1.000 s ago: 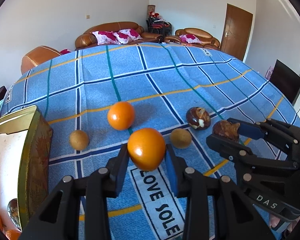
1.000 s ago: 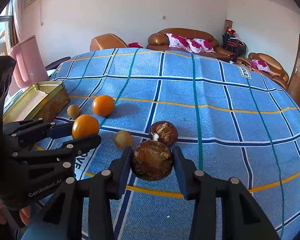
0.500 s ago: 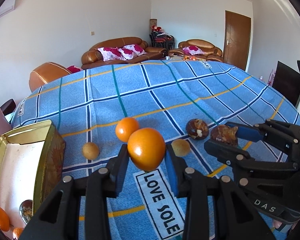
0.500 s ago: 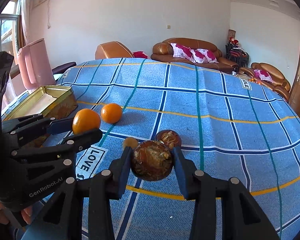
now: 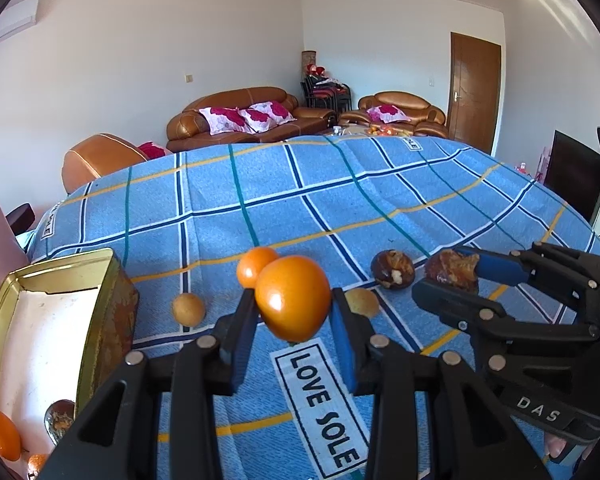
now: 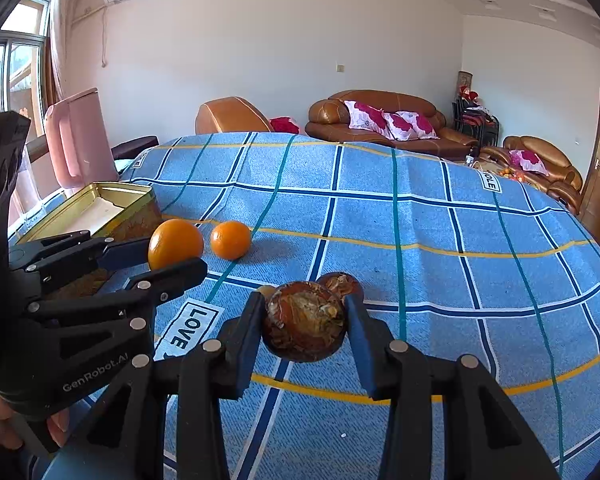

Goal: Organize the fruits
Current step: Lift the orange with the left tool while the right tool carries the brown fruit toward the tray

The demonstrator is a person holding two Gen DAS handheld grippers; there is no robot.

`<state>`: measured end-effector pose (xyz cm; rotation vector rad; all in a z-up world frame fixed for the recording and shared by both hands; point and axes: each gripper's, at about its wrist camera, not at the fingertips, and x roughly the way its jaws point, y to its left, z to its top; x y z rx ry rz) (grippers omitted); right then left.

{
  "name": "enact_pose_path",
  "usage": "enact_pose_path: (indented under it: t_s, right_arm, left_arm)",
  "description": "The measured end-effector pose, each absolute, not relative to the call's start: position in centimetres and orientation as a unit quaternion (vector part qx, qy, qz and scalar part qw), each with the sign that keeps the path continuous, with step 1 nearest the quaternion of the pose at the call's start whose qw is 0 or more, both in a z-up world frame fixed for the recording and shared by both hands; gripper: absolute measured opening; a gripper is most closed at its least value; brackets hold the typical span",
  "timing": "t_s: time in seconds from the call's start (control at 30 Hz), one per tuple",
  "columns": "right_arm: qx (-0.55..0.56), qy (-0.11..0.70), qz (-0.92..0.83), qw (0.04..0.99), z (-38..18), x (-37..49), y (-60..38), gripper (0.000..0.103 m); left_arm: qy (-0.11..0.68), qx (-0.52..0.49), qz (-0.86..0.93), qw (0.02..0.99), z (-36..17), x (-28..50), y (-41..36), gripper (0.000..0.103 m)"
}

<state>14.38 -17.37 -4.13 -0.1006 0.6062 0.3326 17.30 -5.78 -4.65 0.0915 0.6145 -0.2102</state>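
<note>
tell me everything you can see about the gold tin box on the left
The gold tin box is a rectangular metal container with no lid on it, standing upright on the blue checked cloth at its left edge. Its rim is shiny gold, its outer wall printed in worn brown-gold, and its inside bottom looks white. In the left wrist view, two oranges and a dark mottled fruit lie in its near end. Neither gripper touches it.
</note>
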Motion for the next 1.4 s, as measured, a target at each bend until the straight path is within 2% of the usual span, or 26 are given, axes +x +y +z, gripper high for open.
enact_pose_path:
  t_s: [1.4]
  right_arm:
    - [-0.049,0.235,0.179,0.954,-3.0,12.3,-17.9,0.043]
  left_arm:
    - [0.228,0.030,-0.095,0.969,-3.2,14.7,-4.7,0.037]
